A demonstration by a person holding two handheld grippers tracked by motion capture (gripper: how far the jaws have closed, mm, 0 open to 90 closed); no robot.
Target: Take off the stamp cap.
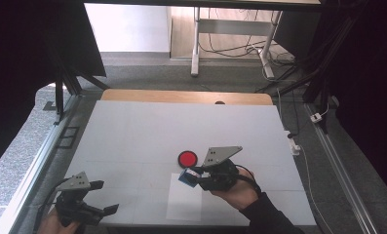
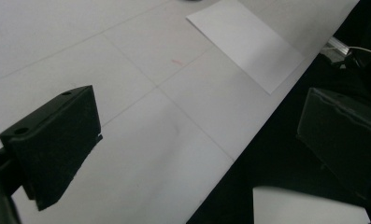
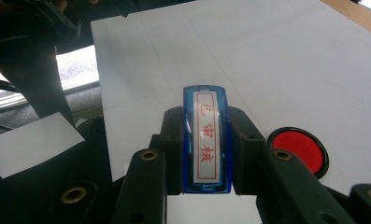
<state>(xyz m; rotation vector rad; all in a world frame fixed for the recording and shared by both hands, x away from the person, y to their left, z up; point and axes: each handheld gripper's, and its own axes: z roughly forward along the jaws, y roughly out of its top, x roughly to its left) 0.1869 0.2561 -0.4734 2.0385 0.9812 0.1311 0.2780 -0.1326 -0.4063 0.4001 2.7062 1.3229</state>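
While the right gripper (image 1: 197,174) pinched a blue stamp (image 3: 206,142) between its pads, the piece hung over the far edge of the white paper (image 1: 184,204), just beside the red ink pad (image 1: 187,158). Judged status: stamp picked up; pressing onto paper not yet done. Left gripper (image 1: 99,197) rested at the near left corner of the bench (image 1: 132,131), jaws spread, holding nothing. Room: wide bare surface beyond and to the left; near edge close behind the paper.

White table (image 1: 132,131) — a paper sheet (image 1: 183,204) and red ink pad (image 1: 187,158) lie on it.
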